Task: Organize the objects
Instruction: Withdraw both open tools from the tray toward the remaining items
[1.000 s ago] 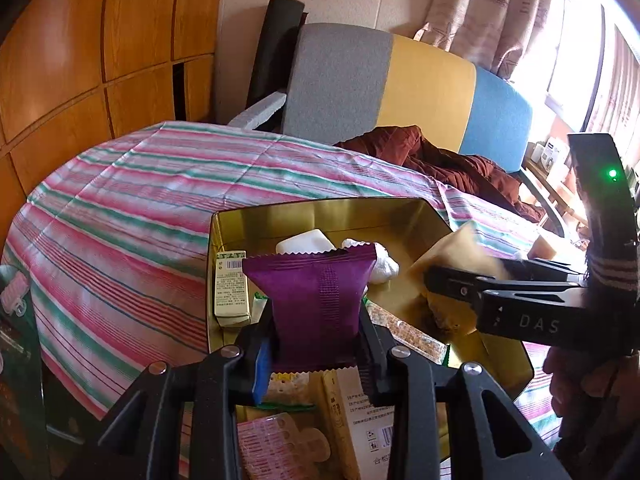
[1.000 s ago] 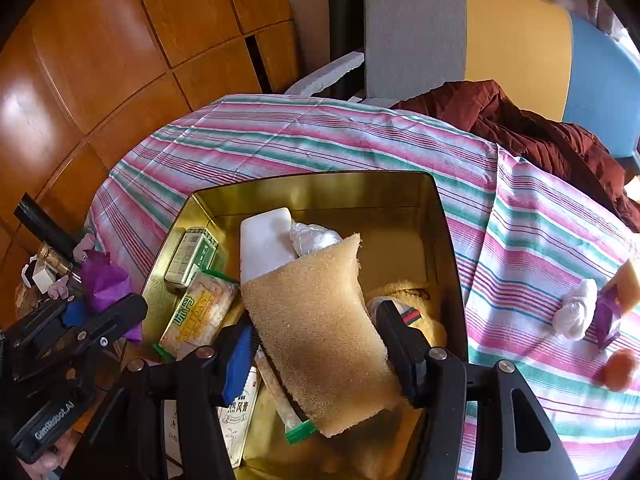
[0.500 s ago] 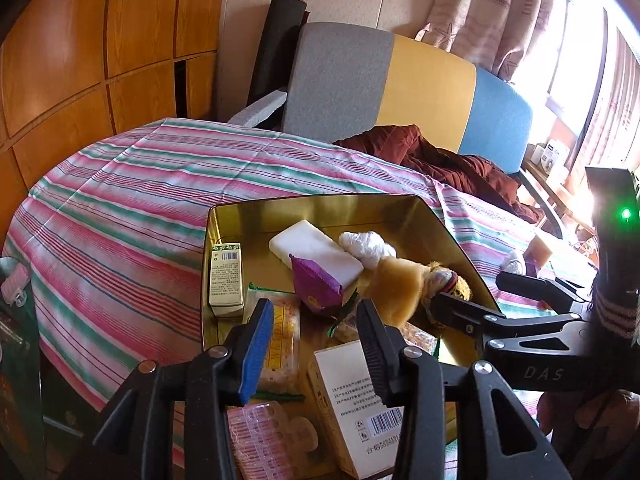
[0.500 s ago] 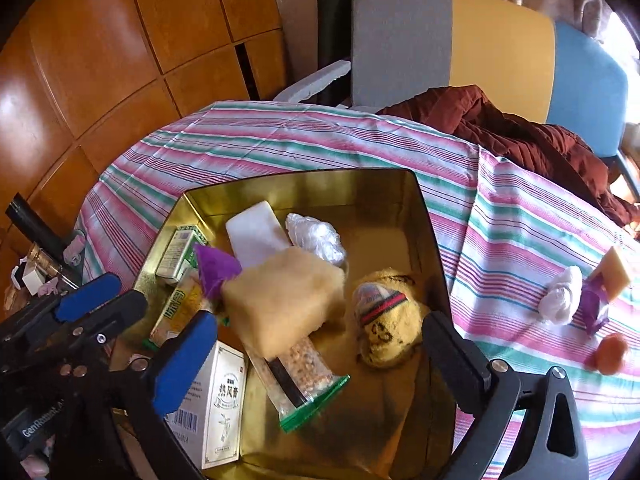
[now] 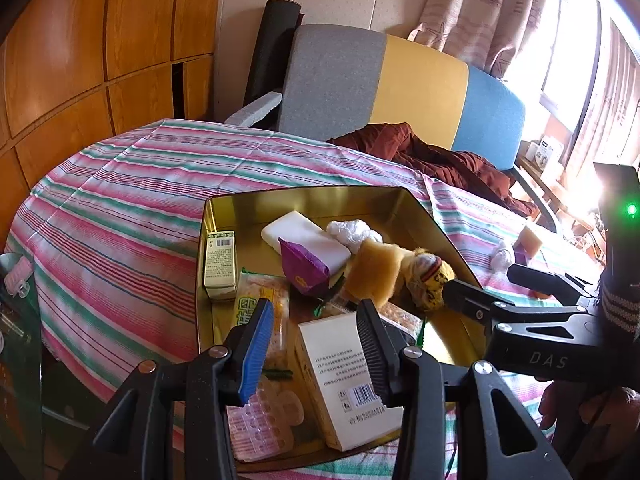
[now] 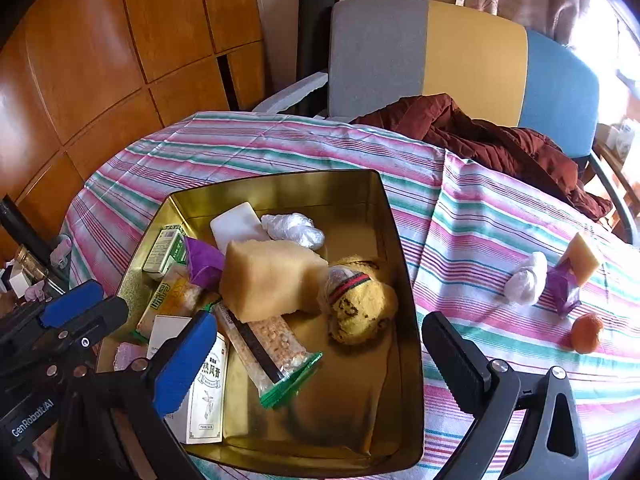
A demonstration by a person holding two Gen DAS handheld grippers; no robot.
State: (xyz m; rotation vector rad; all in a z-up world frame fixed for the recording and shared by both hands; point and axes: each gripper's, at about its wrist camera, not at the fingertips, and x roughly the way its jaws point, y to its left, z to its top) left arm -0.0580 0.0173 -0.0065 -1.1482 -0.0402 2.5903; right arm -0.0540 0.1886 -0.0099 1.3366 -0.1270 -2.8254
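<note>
Two grippers hang over the gold tin (image 6: 400, 264), both empty. At the left, the left gripper (image 5: 316, 334) stands part open above the near left end of the tin; its jaws have just been opening, and nothing lies between them. Beyond it, the purple packet (image 5: 303, 268) lies inside the tin, leaning on the white block (image 5: 306, 239). To its right, the tan sponge (image 6: 272, 278) rests on the pile at mid-tin, touching the yellow plush toy (image 6: 360, 300). The right gripper (image 6: 316, 360) is spread to full width over the near right part of the tin, having likewise just been opening, with no object gripped. The step in hand appears to be a release just completed on both sides. Four items remain on the striped cloth (image 6: 460, 248) at the far right: a white wad (image 6: 526, 278), a second purple packet (image 6: 562, 288), a second sponge (image 6: 584, 258) and what may be an orange (image 6: 586, 332). The next move calls for a reach right, clearing the tin wall.
</note>
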